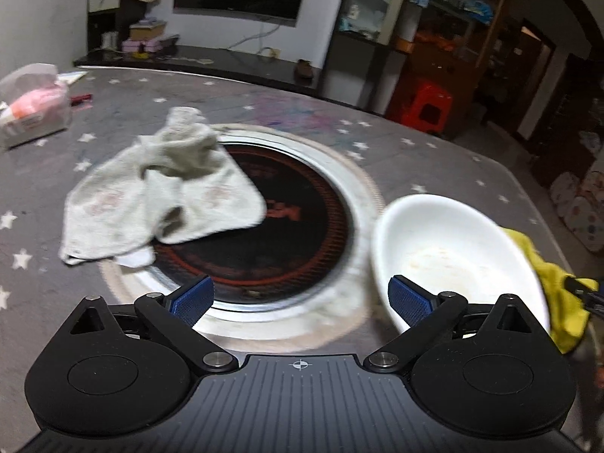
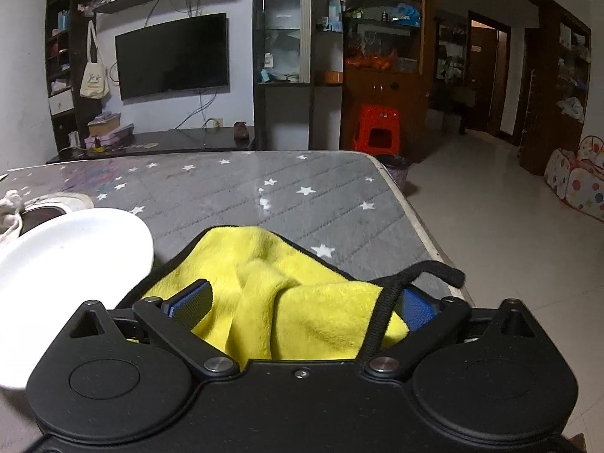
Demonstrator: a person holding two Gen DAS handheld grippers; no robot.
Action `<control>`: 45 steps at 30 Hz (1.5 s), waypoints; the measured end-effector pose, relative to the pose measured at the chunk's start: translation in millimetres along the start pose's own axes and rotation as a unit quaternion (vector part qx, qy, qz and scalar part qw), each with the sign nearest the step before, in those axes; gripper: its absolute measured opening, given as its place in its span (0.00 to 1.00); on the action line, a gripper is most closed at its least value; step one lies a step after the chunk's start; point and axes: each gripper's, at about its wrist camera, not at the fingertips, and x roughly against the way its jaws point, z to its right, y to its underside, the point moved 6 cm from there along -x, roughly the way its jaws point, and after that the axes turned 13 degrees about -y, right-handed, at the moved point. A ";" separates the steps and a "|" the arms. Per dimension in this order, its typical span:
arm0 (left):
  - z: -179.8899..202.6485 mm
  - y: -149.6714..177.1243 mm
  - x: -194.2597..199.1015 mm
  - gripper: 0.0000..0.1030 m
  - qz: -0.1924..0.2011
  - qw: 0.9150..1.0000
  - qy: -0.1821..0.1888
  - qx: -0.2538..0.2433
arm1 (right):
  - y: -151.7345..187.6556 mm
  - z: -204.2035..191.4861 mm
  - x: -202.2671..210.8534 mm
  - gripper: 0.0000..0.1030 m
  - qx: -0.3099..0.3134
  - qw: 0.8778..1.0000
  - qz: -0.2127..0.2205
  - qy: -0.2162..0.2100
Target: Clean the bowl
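My right claw has a yellow microfibre cloth bunched between its spread pads, its black hanging loop draped over the right pad; whether the pads truly pinch it I cannot tell. My left claw gapes wide and holds nothing. The white bowl sits tilted on the star-patterned surface, just right of my left claw and left of my right, smeared residue inside. The cloth touches its far rim.
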 end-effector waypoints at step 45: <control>90.0 47.2 -10.7 0.59 -0.104 0.994 0.015 -0.009 | 2.9 -16.9 34.9 0.78 0.049 0.998 -0.009 -0.038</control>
